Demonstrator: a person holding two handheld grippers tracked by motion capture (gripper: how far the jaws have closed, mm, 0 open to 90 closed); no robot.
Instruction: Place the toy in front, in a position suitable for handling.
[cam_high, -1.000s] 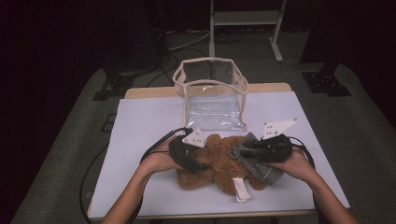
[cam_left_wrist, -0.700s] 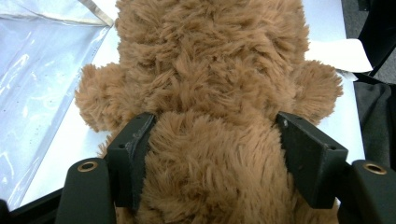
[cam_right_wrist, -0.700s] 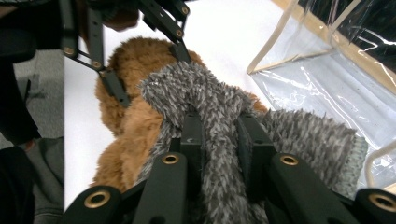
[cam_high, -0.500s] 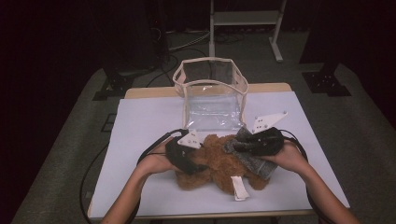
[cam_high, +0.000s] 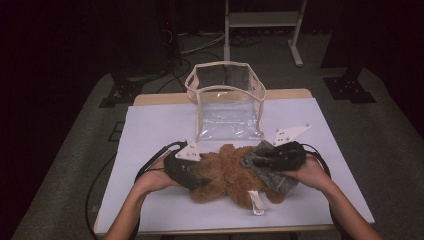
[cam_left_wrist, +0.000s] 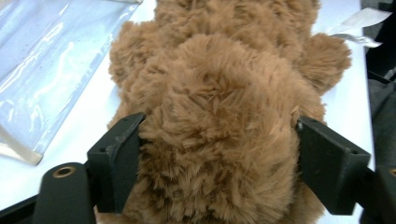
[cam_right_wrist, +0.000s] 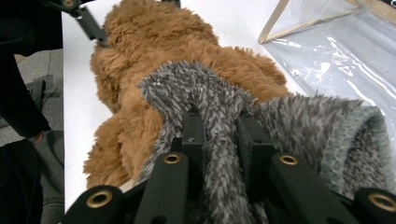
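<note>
Sitting on a white tabletop (cam_high: 150, 130) with a pale wooden edge showing at the far side; grey carpeted floor (cam_high: 75, 150) around it, dark room behind.

Lying at the near middle of the tabletop: one brown plush bear (cam_high: 227, 172), white tag (cam_high: 256, 202) trailing toward the near edge. Draping over the bear's right side: one grey fuzzy cloth (cam_high: 272, 172).

Working from the near edge: two hands, two tools. Left tool (cam_high: 192, 181) straddling a rounded part of the bear, jaws spread wide, having just been opening, fur bulging between them and brushing both in the left gripper view (cam_left_wrist: 219, 140). Right tool (cam_high: 250, 162) pinching tight on a fold of the grey cloth (cam_right_wrist: 219, 121).

Standing just beyond the bear: one clear plastic bag (cam_high: 226, 102) with beige trim, top open.

Farther back on the floor: one white metal stand (cam_high: 262, 22), several dark cables, two black stand bases.
</note>
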